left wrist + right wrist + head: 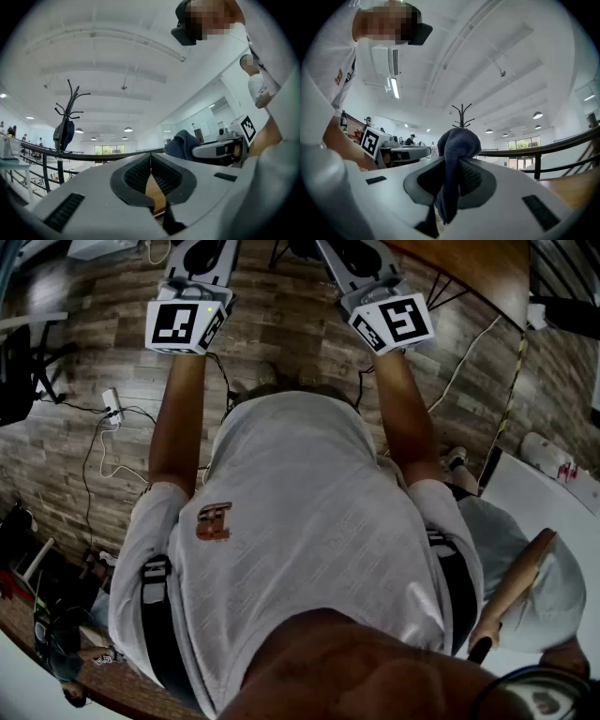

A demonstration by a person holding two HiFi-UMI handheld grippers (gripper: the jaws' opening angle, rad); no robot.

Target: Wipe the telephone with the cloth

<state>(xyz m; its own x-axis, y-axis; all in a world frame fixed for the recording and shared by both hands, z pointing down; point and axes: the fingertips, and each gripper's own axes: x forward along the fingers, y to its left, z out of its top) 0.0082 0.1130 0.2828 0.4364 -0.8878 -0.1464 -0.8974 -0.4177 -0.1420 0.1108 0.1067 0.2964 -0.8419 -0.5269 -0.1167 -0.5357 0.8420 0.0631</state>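
In the right gripper view my right gripper is shut on a dark blue cloth, which bunches above the jaws and hangs down between them. The left gripper is shut, its ribbed pads meeting with nothing between them. From the left gripper view the cloth shows on the right gripper beside it. Both grippers are held out level, side by side, away from the person's body; the head view shows only their marker cubes, left and right. No telephone is in any view.
A wooden plank floor lies below, with a power strip and loose cables at the left. A white table stands at the right, and a wooden tabletop at the top right. A coat stand and a dark railing are ahead.
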